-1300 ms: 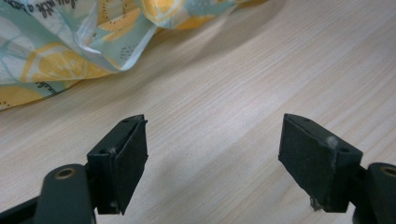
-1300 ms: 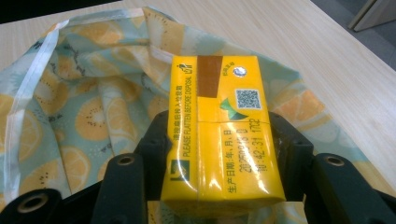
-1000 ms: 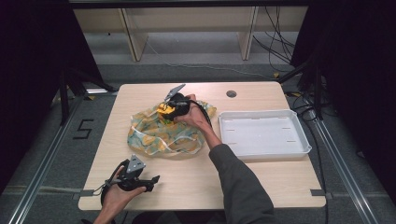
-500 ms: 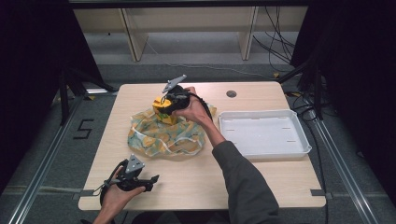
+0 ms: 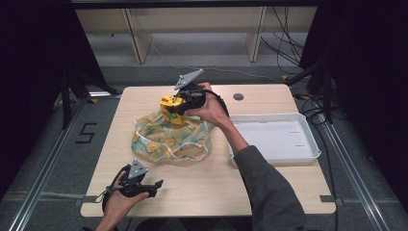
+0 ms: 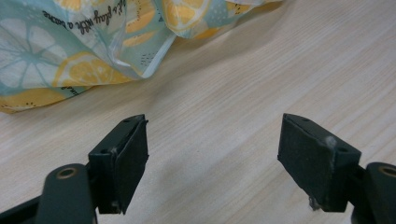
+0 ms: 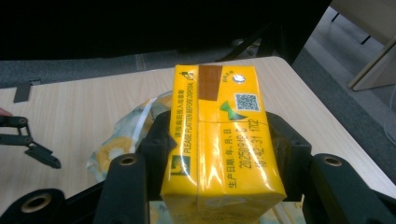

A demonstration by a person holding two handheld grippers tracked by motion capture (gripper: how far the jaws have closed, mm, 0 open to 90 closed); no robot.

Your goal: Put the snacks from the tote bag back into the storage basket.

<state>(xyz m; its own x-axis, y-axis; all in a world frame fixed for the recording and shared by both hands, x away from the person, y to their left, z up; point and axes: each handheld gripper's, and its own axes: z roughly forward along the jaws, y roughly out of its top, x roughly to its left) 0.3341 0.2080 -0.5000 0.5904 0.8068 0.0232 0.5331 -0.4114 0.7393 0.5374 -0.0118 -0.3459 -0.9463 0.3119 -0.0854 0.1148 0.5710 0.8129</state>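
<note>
**One carton up out of the bag, tray waiting on the right**

Two grippers are at work, and only one carries anything. The right gripper (image 5: 179,105) holds a yellow drink carton (image 5: 170,107) above the far edge of the lemon-print bag (image 5: 171,137), near the middle of the table (image 5: 269,190). In the right gripper view the jaws press on the carton's (image 7: 222,140) two long sides, its printed top facing the camera and the bag (image 7: 123,137) below it. The left gripper (image 5: 144,185) rests low at the near left corner, well apart from the bag, its jaws wide with only bare wood between them, as the left gripper view shows.

The step in hand looks like lifting the carton clear of the bag, probably to set it in the white tray (image 5: 310,139) on the right. To do this well, keep the squeeze steady: a foil-lined carton dents if pinched harder and slides if the hold slackens. Raise it until no fold of the bag clings, then carry it level to the right. Should the bag trail along, the left gripper could pin its near edge (image 6: 70,79), which lies just beyond those jaws.
</note>
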